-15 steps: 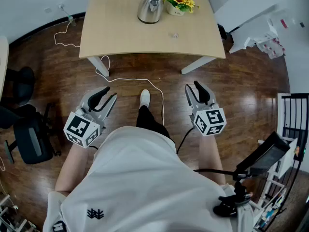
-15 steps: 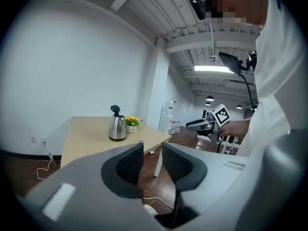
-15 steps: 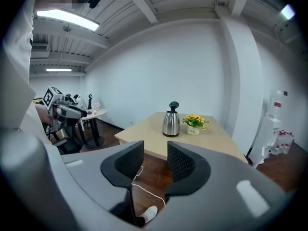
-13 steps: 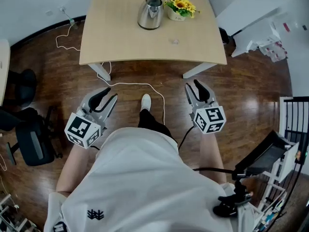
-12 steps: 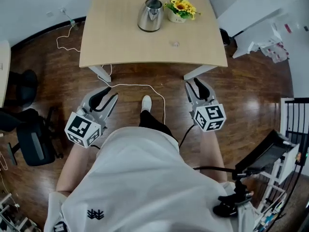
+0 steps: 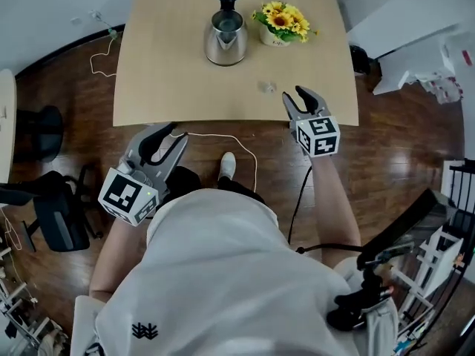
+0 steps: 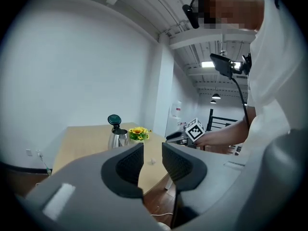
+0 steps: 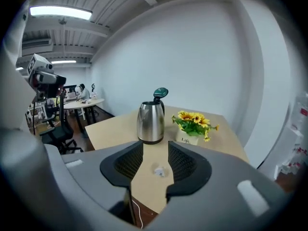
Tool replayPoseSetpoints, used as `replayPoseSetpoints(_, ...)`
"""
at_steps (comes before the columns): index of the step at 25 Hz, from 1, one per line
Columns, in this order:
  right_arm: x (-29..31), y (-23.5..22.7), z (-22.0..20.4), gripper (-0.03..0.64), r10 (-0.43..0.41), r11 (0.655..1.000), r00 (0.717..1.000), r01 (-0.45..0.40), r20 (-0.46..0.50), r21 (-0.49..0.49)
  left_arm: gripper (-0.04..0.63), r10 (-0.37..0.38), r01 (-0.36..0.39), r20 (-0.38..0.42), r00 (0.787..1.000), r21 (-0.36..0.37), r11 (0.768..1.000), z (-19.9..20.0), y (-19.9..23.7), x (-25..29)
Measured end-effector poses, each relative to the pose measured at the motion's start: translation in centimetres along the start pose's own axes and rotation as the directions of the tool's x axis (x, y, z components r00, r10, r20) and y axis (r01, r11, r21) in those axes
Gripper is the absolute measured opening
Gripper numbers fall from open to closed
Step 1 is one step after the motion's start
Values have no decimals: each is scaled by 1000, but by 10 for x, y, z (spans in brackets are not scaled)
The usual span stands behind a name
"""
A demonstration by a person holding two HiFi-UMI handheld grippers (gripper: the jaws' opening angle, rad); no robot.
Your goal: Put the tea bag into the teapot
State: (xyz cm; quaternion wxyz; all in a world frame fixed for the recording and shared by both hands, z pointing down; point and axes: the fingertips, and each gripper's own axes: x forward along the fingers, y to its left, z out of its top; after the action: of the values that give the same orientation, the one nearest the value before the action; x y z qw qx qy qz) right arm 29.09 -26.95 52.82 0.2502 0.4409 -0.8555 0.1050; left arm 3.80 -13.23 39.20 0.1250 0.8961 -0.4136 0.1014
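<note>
A steel teapot (image 6: 225, 38) with its dark lid flipped up stands at the back of the wooden table (image 6: 163, 65). A small pale tea bag (image 6: 267, 87) lies on the table nearer the front edge. My right gripper (image 6: 299, 99) hovers open over the front right edge, just right of the tea bag, with nothing in it. In the right gripper view the tea bag (image 8: 159, 170) shows between the jaws, with the teapot (image 8: 150, 121) beyond. My left gripper (image 6: 165, 136) is open and empty off the table's front left. The left gripper view shows the teapot (image 7: 117, 137) far off.
A pot of yellow flowers (image 6: 282, 21) stands right of the teapot. A white cable (image 6: 223, 138) runs over the dark wood floor below the table. An office chair (image 6: 44, 206) is at the left, a camera rig (image 6: 401, 236) at the right.
I have stepped toward the table. My right gripper has moved forward to the table's front edge near the tea bag. The left gripper has come up slightly toward the table.
</note>
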Motion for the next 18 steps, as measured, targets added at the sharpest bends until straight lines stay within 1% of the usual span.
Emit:
replayPoseSetpoints(3,46,-11,-34,167,25,1000,994,-25,-108,1,95,-3,3,-22,1000,-11,1000,0,13,14)
replayPoseSetpoints(6,82,-17,-69,167,33,999,977,-32,-213,7,96,-17,16,-41,999,-9,1000,3,26,24)
replayPoseSetpoints(8,101,-17,-88,167,37,999,963,-32,-266,23,96,-20,20,-50,999,-1,1000,6,37,27)
replayPoseSetpoints(10,116,-15,-102,167,46,999,951,-36,-306,38,95,-11,11,-55,998,-1,1000,9,51,28)
replayPoseSetpoints(13,132,-14,-116,162,47,999,934,-38,-354,33,95,4,-4,-58,998,-2,1000,10,70,30)
replayPoseSetpoints(18,147,-10,-127,128,38,999,917,-30,-396,27,95,19,-20,-65,998,-13,1000,9,98,31)
